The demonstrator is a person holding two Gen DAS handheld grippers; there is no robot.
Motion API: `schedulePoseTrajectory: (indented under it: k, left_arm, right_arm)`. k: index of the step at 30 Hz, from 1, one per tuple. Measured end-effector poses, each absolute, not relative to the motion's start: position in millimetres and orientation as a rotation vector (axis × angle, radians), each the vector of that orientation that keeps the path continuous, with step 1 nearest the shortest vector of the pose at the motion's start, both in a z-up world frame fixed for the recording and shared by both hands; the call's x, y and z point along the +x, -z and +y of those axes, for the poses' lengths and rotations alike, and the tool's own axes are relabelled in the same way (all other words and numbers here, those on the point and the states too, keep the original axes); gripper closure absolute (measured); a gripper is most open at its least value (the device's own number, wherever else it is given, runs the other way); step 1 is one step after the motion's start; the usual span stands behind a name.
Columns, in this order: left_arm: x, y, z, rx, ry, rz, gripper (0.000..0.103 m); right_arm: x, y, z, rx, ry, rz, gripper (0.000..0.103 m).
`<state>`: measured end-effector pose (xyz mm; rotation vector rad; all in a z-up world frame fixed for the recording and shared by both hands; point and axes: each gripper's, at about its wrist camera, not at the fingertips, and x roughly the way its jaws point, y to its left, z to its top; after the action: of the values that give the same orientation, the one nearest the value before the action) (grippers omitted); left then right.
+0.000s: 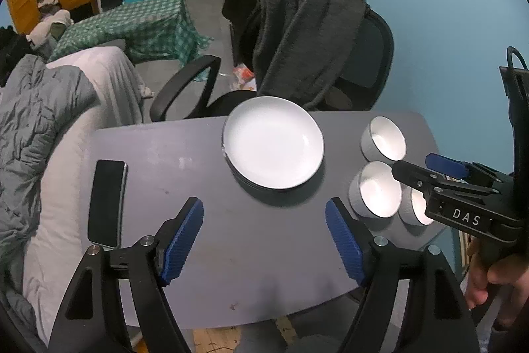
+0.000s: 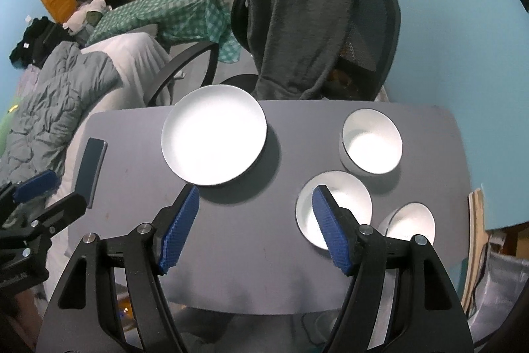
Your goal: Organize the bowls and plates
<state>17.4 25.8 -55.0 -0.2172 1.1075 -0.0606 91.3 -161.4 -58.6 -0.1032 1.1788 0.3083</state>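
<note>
Both grippers are held above the grey table [image 2: 251,270] with nothing between the pads — the left gripper [image 1: 264,240] is spread wide over bare tabletop, the right gripper [image 2: 256,227] is equally wide, its right pad overlapping the middle bowl [image 2: 350,194] in view only.

Plates look already stacked: a white plate stack [image 1: 274,143] is seen at the table's far edge, with darker rims visible under the top plate in the left wrist view. Three white bowls remain separate on the right side — far bowl [image 2: 372,141], middle bowl, near bowl [image 2: 411,220]. So the bowl-nesting step is judged to be next, not started.

Next move calls for one rim to be pinched by the right gripper, and the bowl lifted clear and lowered into a neighbour.

Hard to tell: plate count in the stack; the near bowl is partly covered by gripper parts. A phone [image 1: 107,202] lies at the left edge, well apart.
</note>
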Motion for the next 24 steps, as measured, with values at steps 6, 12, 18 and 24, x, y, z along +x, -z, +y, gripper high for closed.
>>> schedulePoseTrajectory:
  k: [6, 12, 18, 24]
  left_arm:
    - [11.5, 51.6, 13.3, -0.182, 0.089, 1.109, 0.023]
    - [8.4, 51.4, 3.1, -0.155, 0.123, 1.120, 0.023]
    - [13.5, 51.8, -8.3, -0.162, 0.173, 1.127, 0.023]
    - [25.0, 52.4, -28.5, -0.155, 0.211, 1.137, 0.023]
  right_arm:
    - [80.8, 52.0, -172.1, -0.083, -0.288, 1.175, 0.032]
    - [75.1, 49.0, -179.3, -0.079, -0.266, 1.172, 0.032]
    - [70.9, 44.2, -193.4, -0.069, -0.224, 1.168, 0.032]
    - [71.3, 46.0, -219.8, -0.035, -0.175, 1.180, 0.032]
